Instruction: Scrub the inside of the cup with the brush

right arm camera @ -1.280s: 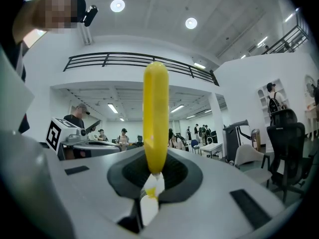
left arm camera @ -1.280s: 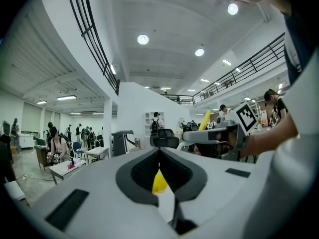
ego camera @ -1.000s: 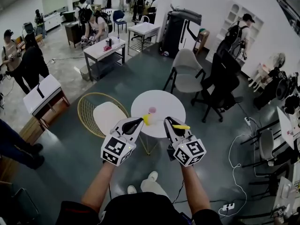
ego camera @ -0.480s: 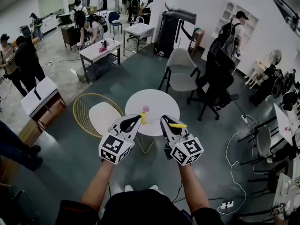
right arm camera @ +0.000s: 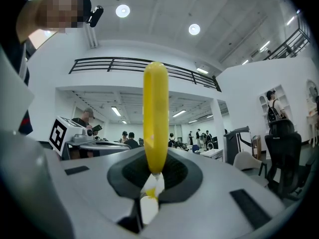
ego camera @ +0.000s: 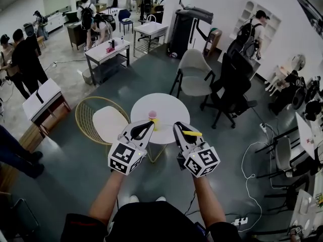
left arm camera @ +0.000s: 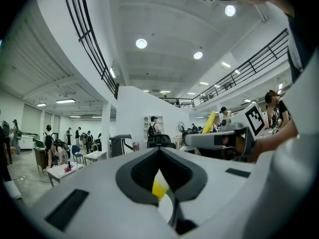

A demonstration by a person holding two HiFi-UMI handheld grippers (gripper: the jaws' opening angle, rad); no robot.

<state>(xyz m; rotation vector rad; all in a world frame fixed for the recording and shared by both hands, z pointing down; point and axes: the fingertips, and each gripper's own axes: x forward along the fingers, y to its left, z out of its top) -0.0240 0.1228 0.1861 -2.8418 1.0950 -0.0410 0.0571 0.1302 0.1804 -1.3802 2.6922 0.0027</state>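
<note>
A small pink cup (ego camera: 152,114) stands on the round white table (ego camera: 169,107). My left gripper (ego camera: 153,123) is shut on a small yellow thing (ego camera: 156,121) (left arm camera: 159,188), held level just in front of the pink cup; what it is I cannot tell. My right gripper (ego camera: 177,128) is shut on the brush's yellow handle (ego camera: 192,133), which sticks up from the jaws in the right gripper view as a long yellow rod (right arm camera: 155,116). The brush head is hidden. Each gripper shows in the other's view: the right gripper (left arm camera: 219,139), the left gripper (right arm camera: 84,139).
A wire-frame chair with a white seat (ego camera: 103,122) stands left of the table, a grey chair (ego camera: 194,77) and a black office chair (ego camera: 234,87) behind it. Several people and desks (ego camera: 106,52) fill the far room. Cables (ego camera: 252,170) lie on the floor at right.
Both grippers have moved a little toward the table together, still gripping. The left tip now sits closer to the pink cup. The whole scene has shifted left in the head view.
</note>
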